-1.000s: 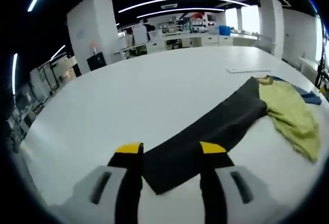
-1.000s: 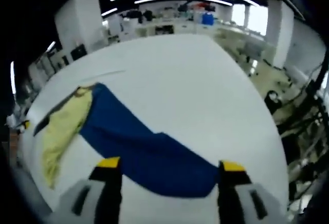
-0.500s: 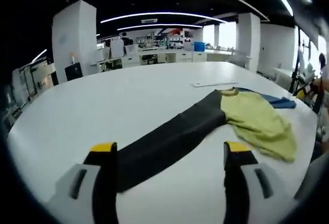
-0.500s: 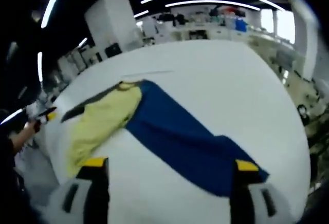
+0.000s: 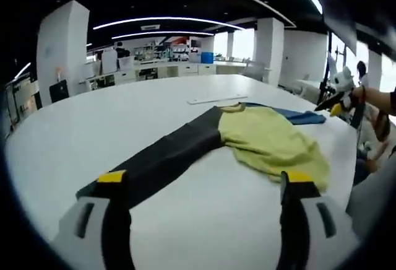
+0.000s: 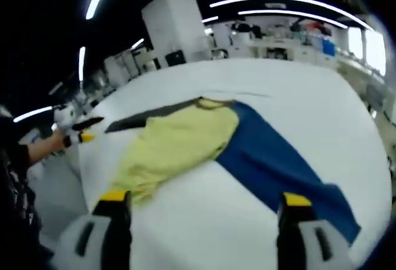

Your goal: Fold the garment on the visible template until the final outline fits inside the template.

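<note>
**Both claws wide, garment spread and unfolded**

Left gripper (image 5: 204, 180) stands with its yellow-tipped jaws spread wide, holding nothing; my right gripper (image 6: 210, 199) is likewise fully parted and unladen. Beyond them the yellow-bodied garment (image 5: 272, 146) lies flat on the white table (image 5: 93, 134), its black sleeve (image 5: 167, 158) stretched toward the left claw and its blue sleeve (image 6: 278, 161) toward the right. I judge folding hasn't begun; next I'd pinch each sleeve end and carry it inward over the body.

Open left tool (image 5: 204, 180) above spread garment (image 5: 247, 143)
</note>
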Motion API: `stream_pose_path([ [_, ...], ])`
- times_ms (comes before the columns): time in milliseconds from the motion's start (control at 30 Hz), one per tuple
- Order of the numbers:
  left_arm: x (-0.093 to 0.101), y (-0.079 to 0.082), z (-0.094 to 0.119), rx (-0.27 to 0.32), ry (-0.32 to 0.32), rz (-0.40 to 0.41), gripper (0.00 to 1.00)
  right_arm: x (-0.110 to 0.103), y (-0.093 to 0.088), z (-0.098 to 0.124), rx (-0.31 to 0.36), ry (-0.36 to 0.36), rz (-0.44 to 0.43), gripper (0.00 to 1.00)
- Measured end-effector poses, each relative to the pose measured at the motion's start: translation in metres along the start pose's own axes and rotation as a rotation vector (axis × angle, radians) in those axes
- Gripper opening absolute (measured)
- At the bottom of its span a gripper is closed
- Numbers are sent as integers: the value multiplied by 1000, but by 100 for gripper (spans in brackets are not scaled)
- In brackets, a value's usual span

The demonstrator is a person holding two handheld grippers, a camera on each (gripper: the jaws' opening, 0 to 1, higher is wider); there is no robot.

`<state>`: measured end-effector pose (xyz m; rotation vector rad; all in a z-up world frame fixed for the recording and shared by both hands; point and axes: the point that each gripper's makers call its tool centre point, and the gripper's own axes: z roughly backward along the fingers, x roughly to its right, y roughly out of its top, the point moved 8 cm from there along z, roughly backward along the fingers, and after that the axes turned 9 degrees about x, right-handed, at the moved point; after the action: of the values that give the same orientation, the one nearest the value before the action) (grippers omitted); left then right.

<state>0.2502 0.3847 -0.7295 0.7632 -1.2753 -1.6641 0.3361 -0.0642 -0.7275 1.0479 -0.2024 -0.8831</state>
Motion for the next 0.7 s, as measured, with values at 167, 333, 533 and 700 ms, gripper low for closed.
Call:
stream_pose_path([
  [167,18,-3,-8,-24,-42,-13,99,-29,3,-18,20,86,13,99],
  [333,30,-4,-14,-33,-71,-36,93,-49,2,-35,21,142,24,97],
  [533,42,-13,-22,-54,-121,-90,86,-77,1,-50,7,199,77,95],
  [700,53,-20,-33,-57,-145,-78,81,-98,-3,-62,-23,260,173,95],
])
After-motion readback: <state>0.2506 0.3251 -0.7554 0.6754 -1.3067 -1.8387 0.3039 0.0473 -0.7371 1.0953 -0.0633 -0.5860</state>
